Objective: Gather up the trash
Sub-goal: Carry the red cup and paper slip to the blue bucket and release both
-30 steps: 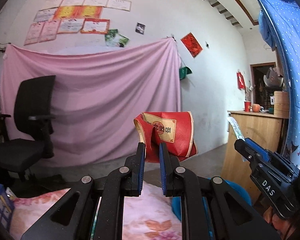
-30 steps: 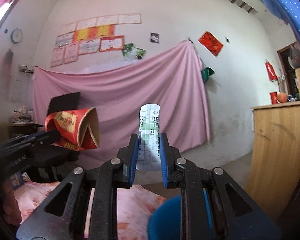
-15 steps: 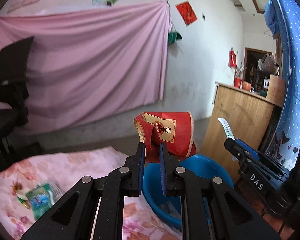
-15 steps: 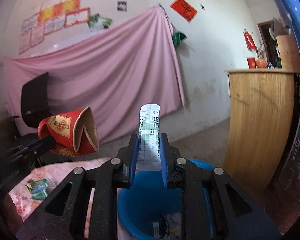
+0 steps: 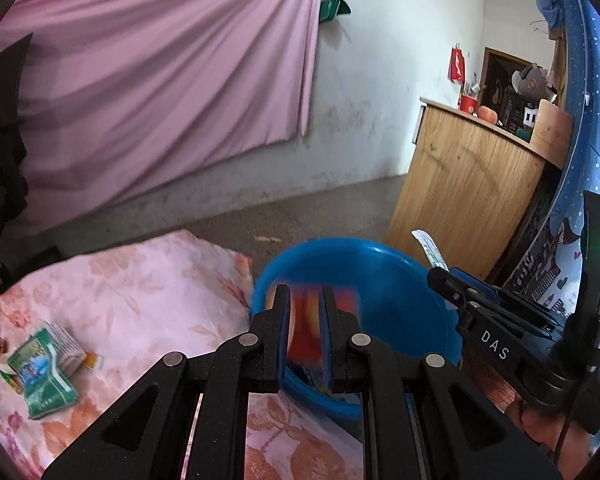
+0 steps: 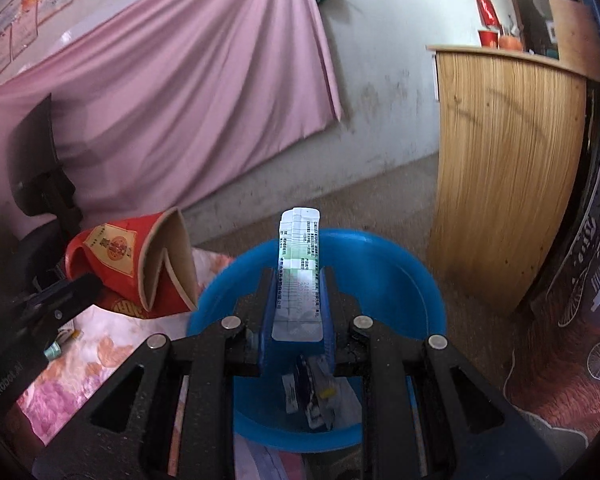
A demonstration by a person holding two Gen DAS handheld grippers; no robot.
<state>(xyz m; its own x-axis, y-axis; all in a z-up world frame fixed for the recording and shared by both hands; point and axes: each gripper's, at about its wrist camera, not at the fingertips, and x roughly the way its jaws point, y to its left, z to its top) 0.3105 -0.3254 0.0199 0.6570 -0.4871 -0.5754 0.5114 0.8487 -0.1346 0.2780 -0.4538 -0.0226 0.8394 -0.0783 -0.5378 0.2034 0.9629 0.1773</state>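
Holding two pieces of trash at once, we have both tools up at the blue basin (image 6: 420, 280). Our left gripper (image 5: 304, 320) has its jaws narrow and clamped on the crushed red paper cup (image 6: 136, 264); in the left wrist view the cup is only a red blur between the fingers, but the right wrist view shows it clearly, mouth folded flat and pointing toward the basin. Our right gripper (image 6: 296, 300) has its jaws narrow too, pinching a folded paper slip (image 6: 300, 252) that stands up along the fingers, its long axis in line with them.

What matters next is where each piece sits against the basin rim. The slip looks to be inside the rim, above the scraps already lying in the bottom (image 6: 320, 396). The cup is less certain: seen from the right wrist it hangs at the basin's left edge, partly over the pink flowered cloth (image 5: 140, 280), so we judge it needs to travel further right before letting go, or it could land on the cloth. The right hand seems the better placed of the two to drop first.

One more item waits on the cloth: a green packet (image 5: 44, 368), well apart from the basin on the left side, nearer our left hand once the cup is gone.
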